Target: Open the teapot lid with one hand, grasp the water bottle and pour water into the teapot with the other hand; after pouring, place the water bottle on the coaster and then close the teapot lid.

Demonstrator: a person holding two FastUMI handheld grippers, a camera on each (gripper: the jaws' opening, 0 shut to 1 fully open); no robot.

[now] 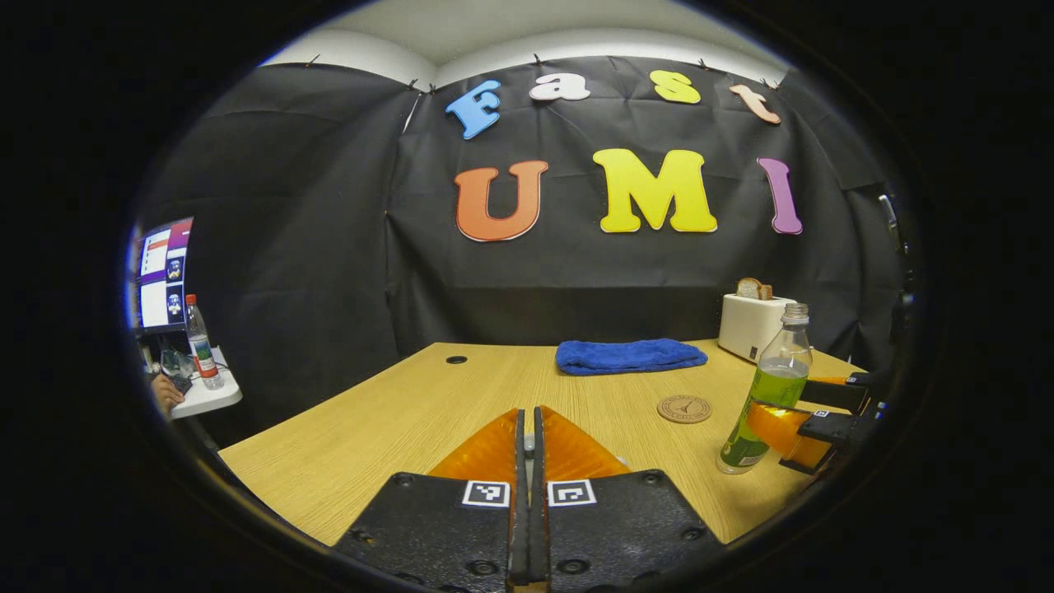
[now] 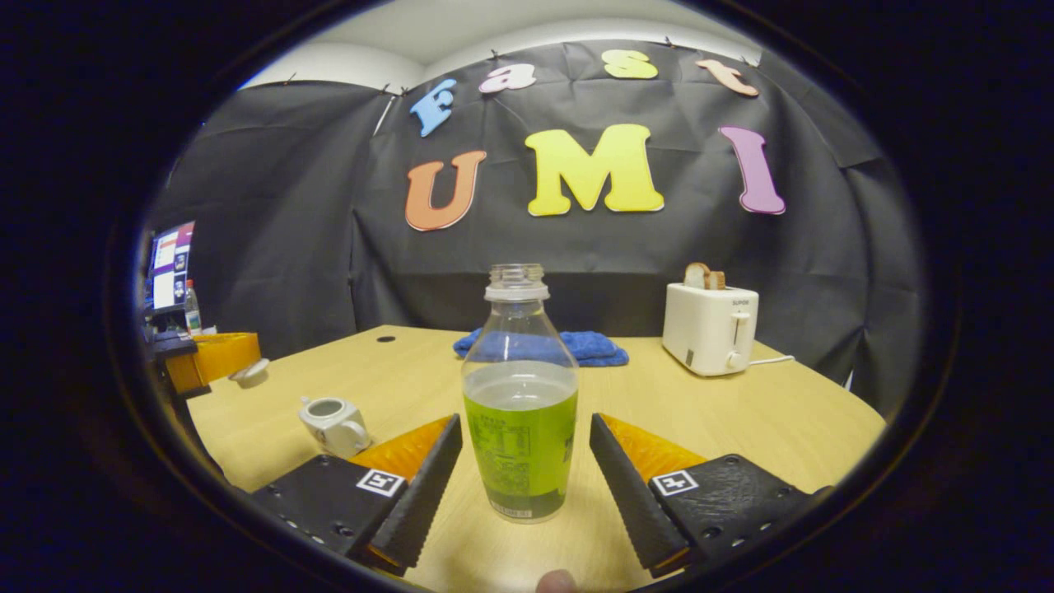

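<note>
while your left gripper (image 2: 247,372) held the lid (image 2: 249,372) off the teapot (image 2: 333,424), your right gripper (image 2: 523,461) stood spread around the water bottle (image 2: 519,403) (touching neither side); pouring, coaster (image 1: 684,408) and closing remained.

1. At the centre of the frame we see the water bottle (image 2: 520,395) standing upright on the table (image 2: 790,420), uncapped.
2. The right gripper (image 2: 524,473) has its fingers spread, one on each side of the bottle, with gaps between.
3. At lower left sits the teapot (image 2: 333,424), its top open.
4. At far left the left gripper (image 2: 239,366) holds the lid (image 2: 249,373).
5. At right stands a toaster (image 2: 710,328), bread in it.
</note>
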